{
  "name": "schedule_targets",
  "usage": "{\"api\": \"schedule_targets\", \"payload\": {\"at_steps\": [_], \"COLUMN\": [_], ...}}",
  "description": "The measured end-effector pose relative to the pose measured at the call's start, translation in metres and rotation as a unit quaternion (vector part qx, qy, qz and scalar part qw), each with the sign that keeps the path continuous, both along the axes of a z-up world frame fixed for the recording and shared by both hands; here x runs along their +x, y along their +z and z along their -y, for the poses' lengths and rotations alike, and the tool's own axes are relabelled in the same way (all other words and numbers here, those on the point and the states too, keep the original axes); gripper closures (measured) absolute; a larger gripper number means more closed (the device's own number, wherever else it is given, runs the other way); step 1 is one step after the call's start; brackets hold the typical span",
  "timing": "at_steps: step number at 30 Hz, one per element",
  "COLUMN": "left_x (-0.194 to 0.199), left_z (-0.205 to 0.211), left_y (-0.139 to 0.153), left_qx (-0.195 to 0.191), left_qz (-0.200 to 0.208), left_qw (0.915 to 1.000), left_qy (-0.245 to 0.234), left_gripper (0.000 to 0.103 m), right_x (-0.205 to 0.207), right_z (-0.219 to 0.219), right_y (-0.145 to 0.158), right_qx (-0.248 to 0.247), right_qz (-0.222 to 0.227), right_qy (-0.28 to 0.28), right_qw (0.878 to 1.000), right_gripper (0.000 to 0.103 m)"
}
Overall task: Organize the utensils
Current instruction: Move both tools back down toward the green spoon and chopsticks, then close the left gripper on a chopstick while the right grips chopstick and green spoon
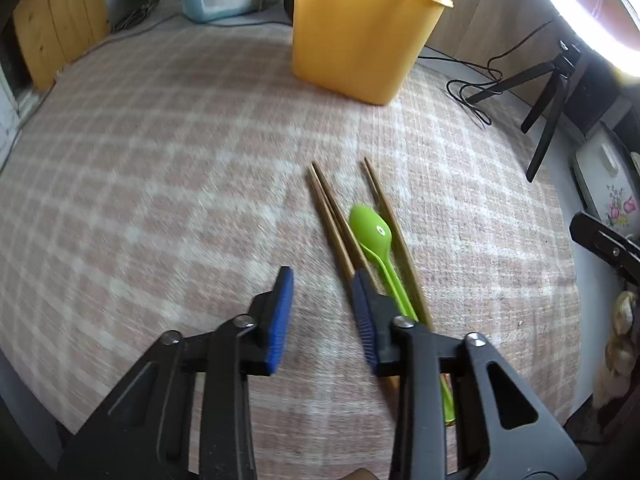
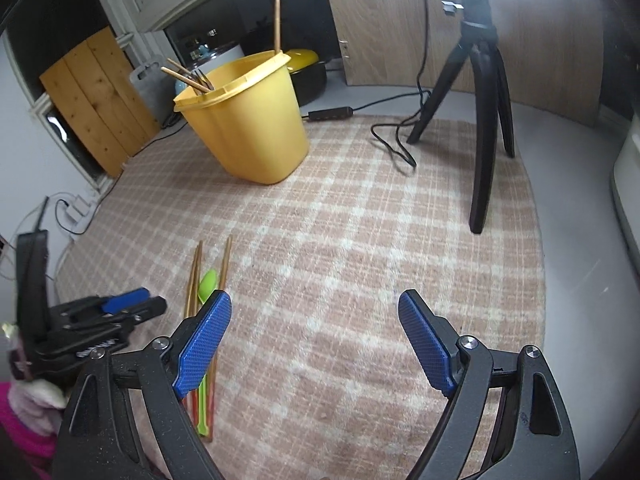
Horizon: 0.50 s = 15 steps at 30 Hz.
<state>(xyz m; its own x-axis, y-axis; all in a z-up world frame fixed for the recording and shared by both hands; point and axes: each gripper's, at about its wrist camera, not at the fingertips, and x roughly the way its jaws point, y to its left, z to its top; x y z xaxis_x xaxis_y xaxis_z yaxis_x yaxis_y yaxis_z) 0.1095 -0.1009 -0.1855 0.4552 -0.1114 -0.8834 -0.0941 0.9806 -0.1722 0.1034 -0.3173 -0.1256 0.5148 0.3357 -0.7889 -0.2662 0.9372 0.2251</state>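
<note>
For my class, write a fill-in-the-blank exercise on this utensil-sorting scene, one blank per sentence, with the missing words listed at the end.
1. The spoon lying among the chopsticks is ____ in colour.
2. Some chopsticks already stand in the ____ bucket.
3. The black tripod stands on ____ legs.
4. The utensils lie on a ____ cloth.

Missing words: green; yellow; three; checked

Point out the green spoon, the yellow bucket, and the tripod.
green spoon [image 1: 370, 230]: left wrist view, on its bowl.
yellow bucket [image 2: 248, 128]: right wrist view, on its outer wall.
tripod [image 2: 486, 132]: right wrist view, on the front leg.
</note>
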Motion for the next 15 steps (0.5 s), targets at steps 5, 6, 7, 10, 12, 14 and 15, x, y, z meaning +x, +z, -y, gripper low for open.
{"api": "schedule_targets", "payload": {"at_steps": [5, 6, 7, 10, 12, 14, 15], "left_x": [0.000, 0.001, 0.002, 0.005, 0.006, 0.008, 0.010], "left_z": [0.006, 0.007, 0.009, 0.011, 0.014, 0.015, 0.016], "left_y": [-0.005, -0.005, -0.005, -0.008, -0.010, -0.013, -0.015], "left_qx": [-0.023, -0.024, -0.018, -0.007, 0.001, 0.002, 0.002], "left_qz": [-0.004, -0.004, -0.005, -0.012, -0.016, -0.021, -0.023], "left_qw": [0.9994, 0.9994, 0.9995, 0.9996, 0.9996, 0.9996, 0.9995], "left_qy": [0.024, 0.026, 0.026, 0.025, 0.023, 0.020, 0.019], "left_gripper": [0.078, 0.078, 0.082, 0.086, 0.087, 0.087, 0.087], "right_x": [0.001, 0.002, 0.003, 0.005, 0.006, 0.007, 0.008], "right_z": [0.011, 0.012, 0.014, 0.017, 0.018, 0.019, 0.019], "right_y": [-0.005, -0.006, -0.008, -0.012, -0.014, -0.015, -0.016], "right_qx": [0.012, 0.014, 0.019, 0.027, 0.030, 0.034, 0.035], "right_qz": [-0.015, -0.019, -0.023, -0.032, -0.037, -0.040, -0.040], "right_qy": [0.004, 0.005, 0.005, 0.006, 0.005, 0.004, 0.004], "right_qw": [1.000, 1.000, 1.000, 0.999, 0.999, 0.999, 0.999], "right_gripper": [0.042, 0.043, 0.047, 0.056, 0.058, 0.058, 0.058]}}
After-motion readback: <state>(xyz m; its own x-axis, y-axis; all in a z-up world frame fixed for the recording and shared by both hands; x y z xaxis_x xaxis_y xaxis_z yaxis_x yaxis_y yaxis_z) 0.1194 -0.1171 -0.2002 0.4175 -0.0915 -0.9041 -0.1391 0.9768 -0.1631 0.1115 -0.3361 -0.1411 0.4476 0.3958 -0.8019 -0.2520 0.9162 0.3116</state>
